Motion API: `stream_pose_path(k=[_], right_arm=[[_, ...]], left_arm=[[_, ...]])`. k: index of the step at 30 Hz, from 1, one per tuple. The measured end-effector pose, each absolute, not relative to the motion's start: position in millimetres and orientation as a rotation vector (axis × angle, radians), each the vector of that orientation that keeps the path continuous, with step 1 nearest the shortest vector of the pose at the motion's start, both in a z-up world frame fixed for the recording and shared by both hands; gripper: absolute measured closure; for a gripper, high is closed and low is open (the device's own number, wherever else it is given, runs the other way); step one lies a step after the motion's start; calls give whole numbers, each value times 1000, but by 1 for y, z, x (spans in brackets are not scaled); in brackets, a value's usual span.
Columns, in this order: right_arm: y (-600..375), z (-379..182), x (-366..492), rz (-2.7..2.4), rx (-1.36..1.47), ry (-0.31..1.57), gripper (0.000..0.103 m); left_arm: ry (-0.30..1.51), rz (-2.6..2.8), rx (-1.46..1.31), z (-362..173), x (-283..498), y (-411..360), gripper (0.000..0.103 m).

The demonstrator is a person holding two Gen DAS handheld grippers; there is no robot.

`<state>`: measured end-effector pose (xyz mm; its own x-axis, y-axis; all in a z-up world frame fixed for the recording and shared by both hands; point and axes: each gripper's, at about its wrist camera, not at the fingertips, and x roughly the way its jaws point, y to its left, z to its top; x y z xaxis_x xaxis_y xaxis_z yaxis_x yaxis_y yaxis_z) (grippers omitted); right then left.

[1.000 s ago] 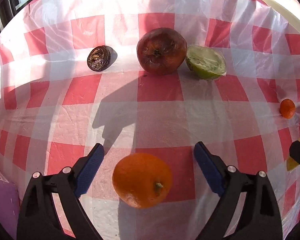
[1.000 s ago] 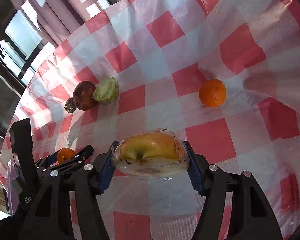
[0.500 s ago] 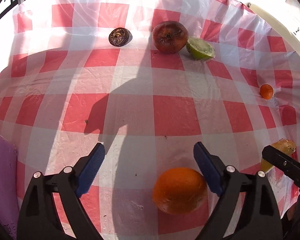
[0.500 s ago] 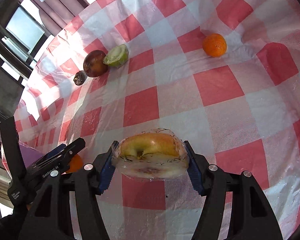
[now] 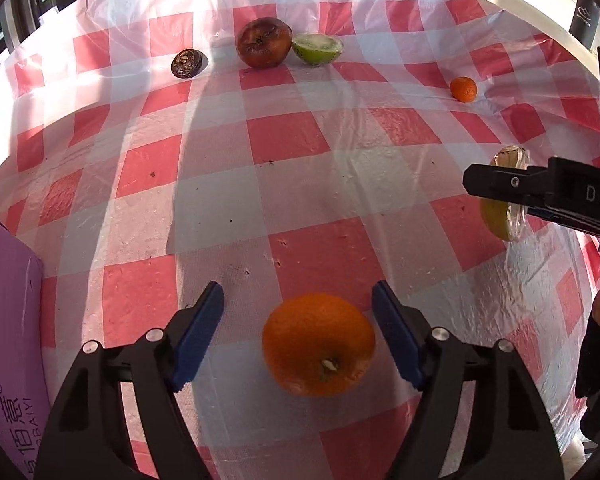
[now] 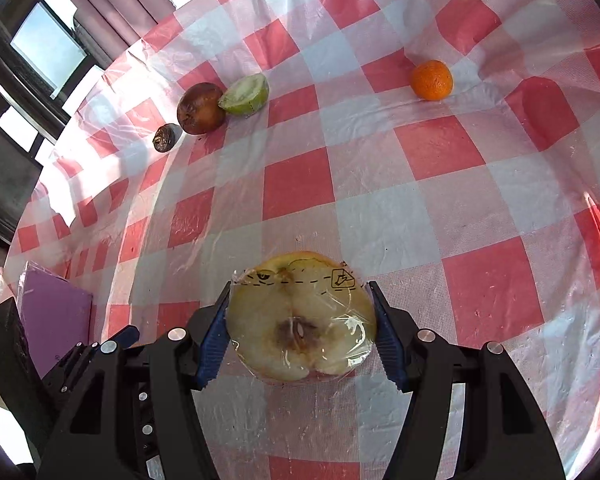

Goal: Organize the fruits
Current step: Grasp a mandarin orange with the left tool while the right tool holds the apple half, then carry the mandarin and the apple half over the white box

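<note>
One red-checked plastic tablecloth [image 6: 440, 208], sunlit, beside curtained windows [image 6: 48, 46].

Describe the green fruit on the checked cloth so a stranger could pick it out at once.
On the red-and-white checked tablecloth, look to the far edge, where three fruits sit in a row. The cut green half fruit is at the right end, touching the dark red-brown round fruit. It alone is green, with pale flesh showing.
</note>
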<state>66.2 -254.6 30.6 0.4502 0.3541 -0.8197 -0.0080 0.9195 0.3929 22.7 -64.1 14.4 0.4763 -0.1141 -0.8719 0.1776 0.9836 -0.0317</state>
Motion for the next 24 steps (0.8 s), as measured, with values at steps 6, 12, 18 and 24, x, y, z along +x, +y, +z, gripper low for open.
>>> stream_pose_path(k=[6, 12, 18, 24], right_arm=[[-240, 39, 45, 208, 356, 1074, 41], [-225, 49, 19, 187, 361, 1063, 41], [-220, 61, -2, 154, 359, 1058, 41], [-218, 81, -14, 128, 347, 1028, 41]], left_arm=[[1054, -213, 127, 13, -10, -51, 27], [1036, -255, 140, 16, -7, -41, 27], [1010, -363, 245, 17, 7, -62, 48], [1023, -426, 235, 25, 4, -60, 60]])
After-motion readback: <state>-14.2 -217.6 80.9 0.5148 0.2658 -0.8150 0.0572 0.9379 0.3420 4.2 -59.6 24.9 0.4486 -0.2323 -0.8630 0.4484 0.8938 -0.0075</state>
